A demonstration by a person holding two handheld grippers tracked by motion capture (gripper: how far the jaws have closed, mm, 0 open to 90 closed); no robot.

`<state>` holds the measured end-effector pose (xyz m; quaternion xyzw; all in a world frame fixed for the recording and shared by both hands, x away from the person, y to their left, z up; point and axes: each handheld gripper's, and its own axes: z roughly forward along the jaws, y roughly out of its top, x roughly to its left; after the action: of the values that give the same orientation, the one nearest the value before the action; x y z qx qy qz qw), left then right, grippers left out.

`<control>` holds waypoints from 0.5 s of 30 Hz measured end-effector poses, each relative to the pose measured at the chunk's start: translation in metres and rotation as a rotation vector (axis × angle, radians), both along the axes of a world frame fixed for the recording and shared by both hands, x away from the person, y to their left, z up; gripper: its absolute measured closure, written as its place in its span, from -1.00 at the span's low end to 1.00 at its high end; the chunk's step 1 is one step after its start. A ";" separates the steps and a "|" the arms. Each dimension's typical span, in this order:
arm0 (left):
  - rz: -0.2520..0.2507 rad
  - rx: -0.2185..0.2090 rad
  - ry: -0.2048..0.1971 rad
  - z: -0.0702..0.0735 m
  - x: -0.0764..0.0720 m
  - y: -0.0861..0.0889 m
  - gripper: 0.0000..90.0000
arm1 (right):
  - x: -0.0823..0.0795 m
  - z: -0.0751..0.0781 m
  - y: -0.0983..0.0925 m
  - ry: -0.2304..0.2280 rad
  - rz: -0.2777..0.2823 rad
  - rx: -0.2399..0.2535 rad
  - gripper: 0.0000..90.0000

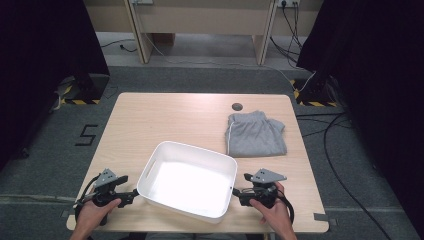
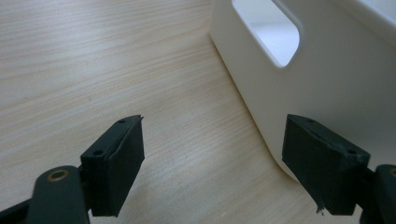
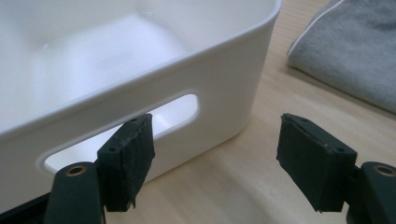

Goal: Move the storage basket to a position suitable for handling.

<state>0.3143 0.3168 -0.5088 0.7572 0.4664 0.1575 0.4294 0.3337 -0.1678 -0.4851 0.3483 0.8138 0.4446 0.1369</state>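
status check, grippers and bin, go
Left gripper open, right gripper open, flanking white bin. Bin empty. Folded grey shorts beyond it, untouched. Nothing in the way.

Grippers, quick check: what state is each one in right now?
Left gripper: open, holding nothing, beside the white bin.
Right gripper: open, holding nothing.

So from my seat the bin (image 1: pixel 188 180) sits on the worktop (image 1: pixel 165 117) near my edge, about in the middle, turned a bit off square. My left gripper (image 1: pixel 134 192) is just beside its left end and my right gripper (image 1: pixel 236 192) just beside its right end, both down on the near side and pointing in at it. The folded shorts (image 1: pixel 255 134) lie behind the bin and off to the right, apart from it, with a small round hole (image 1: pixel 237 106) in the worktop just behind them.
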 end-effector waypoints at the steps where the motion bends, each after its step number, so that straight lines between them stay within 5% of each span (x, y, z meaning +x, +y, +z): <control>1: 0.008 -0.002 0.004 0.000 0.000 0.001 -0.55 | 0.006 0.000 0.002 -0.002 -0.005 -0.005 -0.37; 15: 0.034 0.005 0.018 0.001 0.000 0.007 -0.53 | 0.059 0.001 0.026 -0.029 -0.038 -0.033 -0.20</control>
<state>0.3146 0.3236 -0.5080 0.7516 0.4827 0.1591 0.4204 0.3927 -0.1423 -0.4836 0.3548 0.8123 0.4333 0.1627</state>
